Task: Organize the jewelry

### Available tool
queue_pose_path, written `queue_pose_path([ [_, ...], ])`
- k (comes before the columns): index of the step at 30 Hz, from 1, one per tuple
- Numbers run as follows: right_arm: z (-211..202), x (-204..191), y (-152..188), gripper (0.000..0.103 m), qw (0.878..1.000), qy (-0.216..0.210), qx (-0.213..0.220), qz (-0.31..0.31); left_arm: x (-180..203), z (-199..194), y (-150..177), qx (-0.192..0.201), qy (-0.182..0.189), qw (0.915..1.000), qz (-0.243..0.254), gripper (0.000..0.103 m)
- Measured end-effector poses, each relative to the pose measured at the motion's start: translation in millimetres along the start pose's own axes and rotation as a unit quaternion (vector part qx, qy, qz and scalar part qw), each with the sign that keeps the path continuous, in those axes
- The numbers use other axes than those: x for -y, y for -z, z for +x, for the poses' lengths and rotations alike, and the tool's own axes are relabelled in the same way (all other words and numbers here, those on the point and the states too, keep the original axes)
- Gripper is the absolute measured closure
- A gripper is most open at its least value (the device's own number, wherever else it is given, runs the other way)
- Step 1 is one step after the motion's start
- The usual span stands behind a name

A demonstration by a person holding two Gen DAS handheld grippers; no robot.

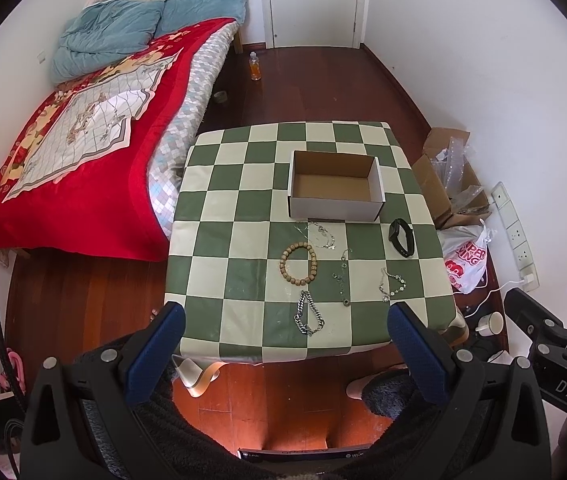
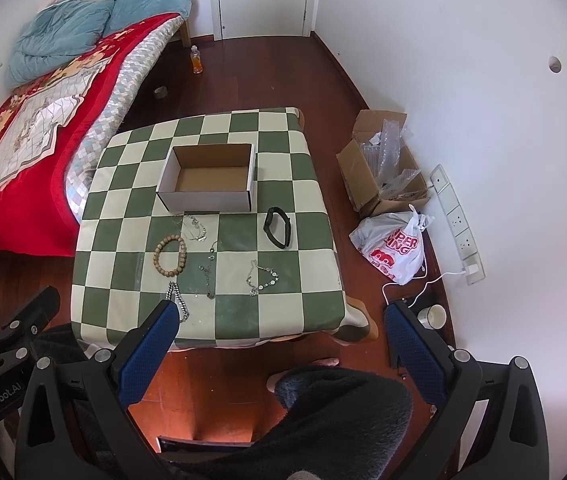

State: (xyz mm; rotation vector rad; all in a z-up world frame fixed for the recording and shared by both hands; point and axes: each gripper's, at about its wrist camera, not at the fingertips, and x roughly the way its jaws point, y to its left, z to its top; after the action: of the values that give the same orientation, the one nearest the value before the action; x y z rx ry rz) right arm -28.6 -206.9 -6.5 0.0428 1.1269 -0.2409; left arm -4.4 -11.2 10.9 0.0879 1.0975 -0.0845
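A green-and-cream checked table [image 1: 219,240] [image 2: 123,200] carries an empty white cardboard box [image 1: 335,184] [image 2: 209,180] at its far side. In front of the box lie a wooden bead bracelet [image 1: 298,263] [image 2: 169,256], a thick silver chain [image 1: 308,313] [image 2: 179,300], a thin silver necklace [image 1: 321,234] [image 2: 194,227], a dark beaded chain [image 1: 343,278] [image 2: 208,272], a silver link bracelet [image 1: 391,284] [image 2: 262,278] and a black wristband [image 1: 401,237] [image 2: 277,227]. My left gripper [image 1: 287,312] hangs open above the table's near edge. My right gripper [image 2: 279,312] is open too, high over the near right corner. Neither holds anything.
A bed with a red quilt [image 1: 83,152] [image 2: 23,128] borders the table's left. On the floor at right are an open carton [image 1: 449,184] [image 2: 383,164], a plastic bag [image 1: 465,258] [image 2: 397,248], a power strip [image 2: 459,224] and a cup [image 2: 433,316]. A bottle [image 1: 255,66] stands by the door.
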Motion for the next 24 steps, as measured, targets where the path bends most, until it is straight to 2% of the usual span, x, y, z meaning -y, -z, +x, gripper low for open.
queue_pose_path([
  [24, -7.4, 1.7, -3.8, 0.000, 1.000, 0.000, 0.002, 0.000, 1.0, -3.7, -0.5, 0.005, 0.002, 1.0000, 0.000, 0.000],
])
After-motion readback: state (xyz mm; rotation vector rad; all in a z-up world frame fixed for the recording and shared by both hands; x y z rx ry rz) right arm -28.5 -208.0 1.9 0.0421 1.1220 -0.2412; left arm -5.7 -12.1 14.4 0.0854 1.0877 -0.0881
